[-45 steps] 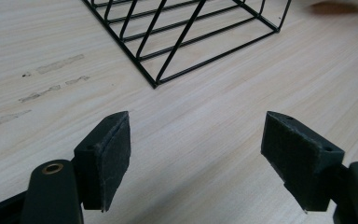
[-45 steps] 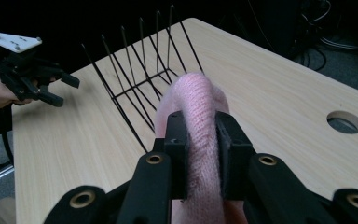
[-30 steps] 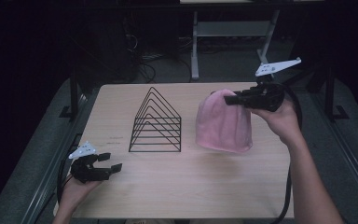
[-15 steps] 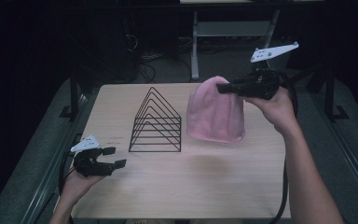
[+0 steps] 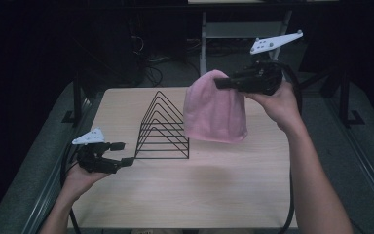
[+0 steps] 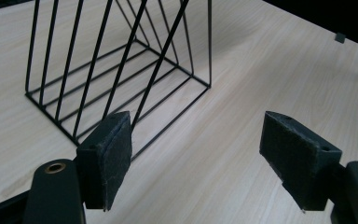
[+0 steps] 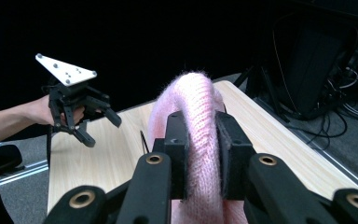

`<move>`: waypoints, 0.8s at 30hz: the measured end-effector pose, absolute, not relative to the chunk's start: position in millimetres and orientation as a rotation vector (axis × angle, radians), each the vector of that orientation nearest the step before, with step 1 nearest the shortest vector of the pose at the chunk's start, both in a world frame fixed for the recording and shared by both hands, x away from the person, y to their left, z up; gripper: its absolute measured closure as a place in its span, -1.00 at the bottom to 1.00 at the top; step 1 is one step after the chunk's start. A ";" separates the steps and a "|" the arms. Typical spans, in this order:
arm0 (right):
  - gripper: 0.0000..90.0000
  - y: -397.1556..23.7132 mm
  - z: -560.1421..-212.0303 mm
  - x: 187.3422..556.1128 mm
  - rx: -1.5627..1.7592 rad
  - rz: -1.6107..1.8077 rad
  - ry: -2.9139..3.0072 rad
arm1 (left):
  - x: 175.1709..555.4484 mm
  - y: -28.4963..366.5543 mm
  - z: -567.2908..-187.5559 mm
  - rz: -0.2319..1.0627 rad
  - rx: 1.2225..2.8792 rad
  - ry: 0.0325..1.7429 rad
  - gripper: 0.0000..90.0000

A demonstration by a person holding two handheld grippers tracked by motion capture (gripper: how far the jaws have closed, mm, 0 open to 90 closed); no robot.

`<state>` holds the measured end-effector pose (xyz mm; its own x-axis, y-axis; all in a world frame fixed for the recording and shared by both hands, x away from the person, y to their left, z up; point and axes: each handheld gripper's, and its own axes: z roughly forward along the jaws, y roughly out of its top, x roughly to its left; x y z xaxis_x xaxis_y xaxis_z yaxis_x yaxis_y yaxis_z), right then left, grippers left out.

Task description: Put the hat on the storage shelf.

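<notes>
A pink knitted hat (image 5: 215,109) hangs in the air above the table, to the right of a black wire rack (image 5: 164,127) made of triangular frames. My right gripper (image 5: 222,84) is shut on the hat's top fold; in the right gripper view the pink knit (image 7: 199,116) is squeezed between the two pads. My left gripper (image 5: 122,153) hovers open near the table's left front, just left of the rack. In the left gripper view its pads (image 6: 106,158) stand wide apart with nothing between them, and the rack (image 6: 121,65) is right ahead. The left gripper (image 7: 100,125) also shows far off in the right gripper view.
The light wooden table (image 5: 224,180) has bare room in front of and right of the rack. Dark floor with cables and a metal stand (image 5: 204,29) lies beyond the far edge. A cable (image 5: 290,195) trails down along the right forearm.
The right gripper has lifted the pink hat off the table and carried it up and left toward the rack. The left gripper has risen a little and edged closer to the rack.
</notes>
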<state>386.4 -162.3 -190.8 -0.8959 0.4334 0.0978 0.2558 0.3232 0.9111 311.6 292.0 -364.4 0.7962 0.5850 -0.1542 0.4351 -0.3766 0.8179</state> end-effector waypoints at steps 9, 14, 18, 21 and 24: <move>0.69 -140.4 -180.2 391.6 0.593 1.604 2.441 | 320.0 277.4 -346.2 0.191 2.055 0.689 -0.45; 0.69 -131.4 -174.9 393.2 0.568 1.612 2.440 | 326.0 272.4 -337.0 0.174 2.051 0.662 -0.45; 0.69 -124.2 -173.0 395.1 0.539 1.609 2.449 | 332.3 268.4 -328.3 0.163 2.050 0.645 -0.45; 0.69 -118.3 -173.2 396.2 0.530 1.617 2.452 | 337.0 265.9 -322.0 0.169 2.055 0.633 -0.45; 0.69 -113.6 -172.8 396.8 0.516 1.626 2.458 | 342.1 262.8 -314.1 0.167 2.063 0.615 -0.45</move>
